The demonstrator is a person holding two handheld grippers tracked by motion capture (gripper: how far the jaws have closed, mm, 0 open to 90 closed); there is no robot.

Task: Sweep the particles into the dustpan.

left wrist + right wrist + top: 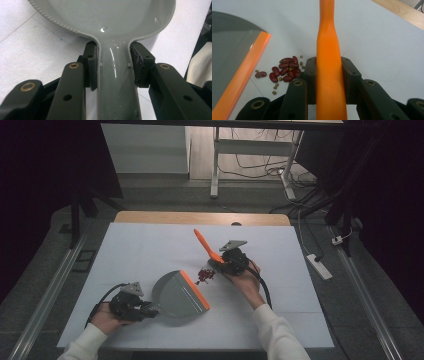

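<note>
The orange handle (329, 62) and grey dustpan (229, 50) run past the frame edges.

Surface (150, 250): white covering, pale wood edge at far side. Dustpan (176, 296): glossy grey, beaded pattern along rim, orange strip on front lip. Brush handle (329, 62): plain orange, matte. Beans (285, 71): dark red, mixed with smaller olive-green ones. Left claw (113, 65): black, brass-coloured rivets, grey plate on top. Right claw (329, 75): black, same brass rivets. Sleeves (277, 332): white. Floor (380, 285): grey.
</note>
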